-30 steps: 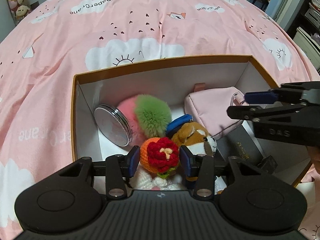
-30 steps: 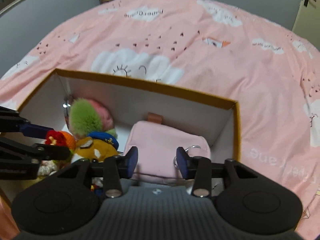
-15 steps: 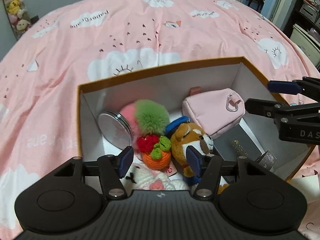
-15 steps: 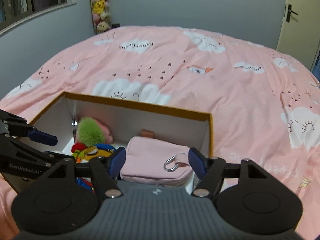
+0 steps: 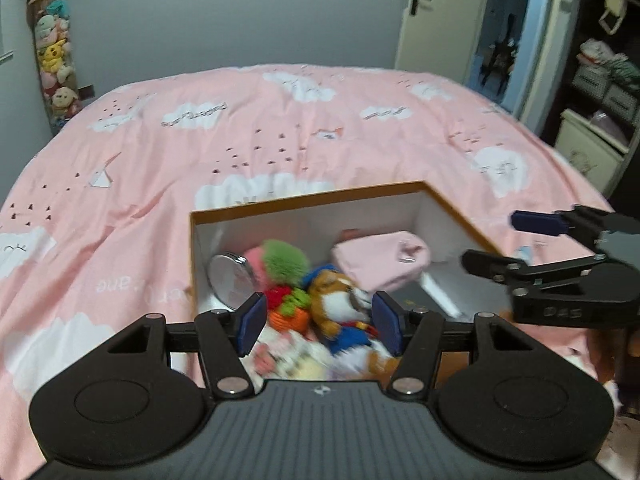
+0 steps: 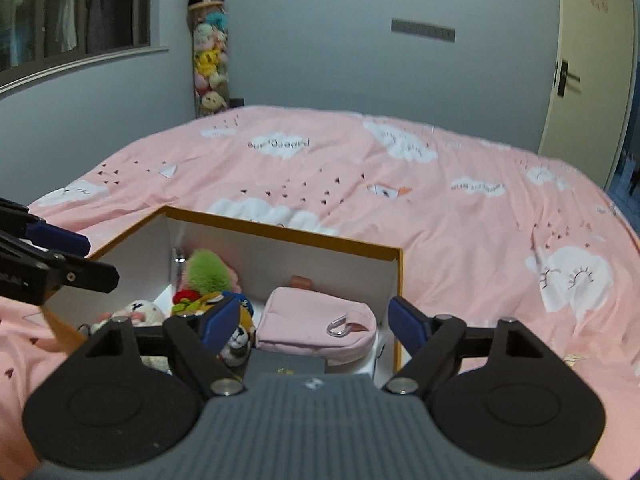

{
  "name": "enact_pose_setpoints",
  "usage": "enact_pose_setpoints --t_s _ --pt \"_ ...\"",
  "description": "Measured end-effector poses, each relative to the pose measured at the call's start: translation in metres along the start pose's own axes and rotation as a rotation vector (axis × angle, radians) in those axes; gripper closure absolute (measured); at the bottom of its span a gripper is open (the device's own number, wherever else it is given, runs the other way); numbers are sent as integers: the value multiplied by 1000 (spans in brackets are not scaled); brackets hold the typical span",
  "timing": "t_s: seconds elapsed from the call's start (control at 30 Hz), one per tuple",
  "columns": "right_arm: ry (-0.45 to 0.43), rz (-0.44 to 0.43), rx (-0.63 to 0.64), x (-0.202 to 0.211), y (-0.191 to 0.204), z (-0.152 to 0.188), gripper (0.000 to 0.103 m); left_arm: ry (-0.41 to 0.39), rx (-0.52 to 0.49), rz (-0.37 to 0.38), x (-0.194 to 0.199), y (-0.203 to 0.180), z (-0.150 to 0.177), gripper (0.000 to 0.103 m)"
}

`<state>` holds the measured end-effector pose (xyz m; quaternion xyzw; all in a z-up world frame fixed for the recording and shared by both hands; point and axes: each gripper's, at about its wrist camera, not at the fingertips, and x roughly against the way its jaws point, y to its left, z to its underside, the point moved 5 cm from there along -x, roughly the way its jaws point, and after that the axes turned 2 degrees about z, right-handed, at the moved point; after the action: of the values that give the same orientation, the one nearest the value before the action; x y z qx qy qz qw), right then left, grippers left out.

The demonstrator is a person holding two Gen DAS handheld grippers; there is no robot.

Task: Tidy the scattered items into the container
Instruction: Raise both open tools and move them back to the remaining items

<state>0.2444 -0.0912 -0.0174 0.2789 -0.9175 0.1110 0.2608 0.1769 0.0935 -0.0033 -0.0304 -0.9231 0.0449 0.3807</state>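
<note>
Plush toys (image 5: 54,56) hang in a tall column by the far wall at the left, beyond a bed spread with a pink cloud-print duvet (image 5: 248,140). On that duvet sits the box (image 5: 308,199), orange-rimmed and white inside, with everything in it. Along its left wall a round silver tin (image 5: 230,280) stands on edge, touching a pink and green pompom (image 5: 282,262). In front of those lies a crocheted orange and red toy (image 5: 290,306), and just beside it a brown and white plush dog (image 5: 338,300) in blue clothes; a white knitted toy (image 6: 138,312) lies nearest the front. To the right a pink pouch (image 6: 316,326) with a metal clip rests against the back wall, and a dark flat case (image 6: 286,364) lies in front of it. The left gripper (image 5: 316,322) hangs above the near edge of the box, its blue pads spread and empty, the toys showing between them but untouched. The right gripper (image 6: 308,324) hovers over the right part of the box, its jaws opening, the pouch framed between them but not touching the pads.
</note>
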Motion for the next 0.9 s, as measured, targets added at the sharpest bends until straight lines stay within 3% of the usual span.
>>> enact_pose_setpoints --t_s 0.3,0.67,0.9 --pt "-39 8 48 52 12 41 20 27 36 49 24 -31 47 29" --pt "45 42 85 74 15 101 20 127 257 -14 8 -33 115 25" --pt "158 42 181 72 18 129 20 177 289 -17 -3 -36 140 25"
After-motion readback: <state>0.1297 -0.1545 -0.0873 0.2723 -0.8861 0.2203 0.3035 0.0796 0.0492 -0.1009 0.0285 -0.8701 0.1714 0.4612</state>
